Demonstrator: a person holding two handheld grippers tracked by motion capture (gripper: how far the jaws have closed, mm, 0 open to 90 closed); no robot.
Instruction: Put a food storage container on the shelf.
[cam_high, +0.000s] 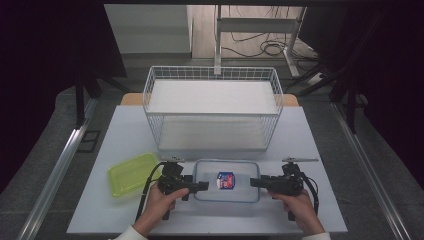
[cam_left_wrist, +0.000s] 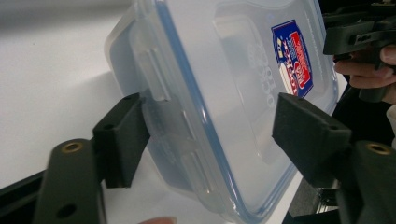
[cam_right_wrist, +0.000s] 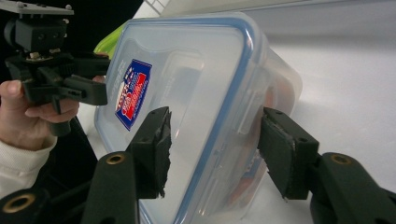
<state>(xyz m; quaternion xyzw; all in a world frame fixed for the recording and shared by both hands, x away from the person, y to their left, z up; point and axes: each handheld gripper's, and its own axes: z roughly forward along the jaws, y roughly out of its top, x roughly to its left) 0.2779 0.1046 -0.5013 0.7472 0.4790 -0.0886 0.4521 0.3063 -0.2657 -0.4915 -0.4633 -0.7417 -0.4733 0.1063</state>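
Clear lidded container (cam_high: 227, 180) sits just before the wire basket (cam_high: 212, 107). Left gripper (cam_high: 202, 186) and right gripper (cam_high: 256, 182) flank its ends, jaws wide open, gripping nothing.

The person's two forearms come in from six o'clock in the high view, each hand wrapped round the grip of its own tongs. The left hand (cam_high: 159, 200) holds the left tongs (cam_high: 202, 186) pointing toward three o'clock; the right hand (cam_high: 295, 200) holds the right tongs (cam_high: 256, 182) pointing toward nine o'clock, so the two tips face each other, well apart. Pale sleeves show at both wrists. In the left gripper view the left tongs' jaws stand wide apart, one black pad (cam_left_wrist: 122, 140) at lower left, the other at right. In the right gripper view the right tongs' jaws are likewise spread, with a pad (cam_right_wrist: 152, 151) on each side.
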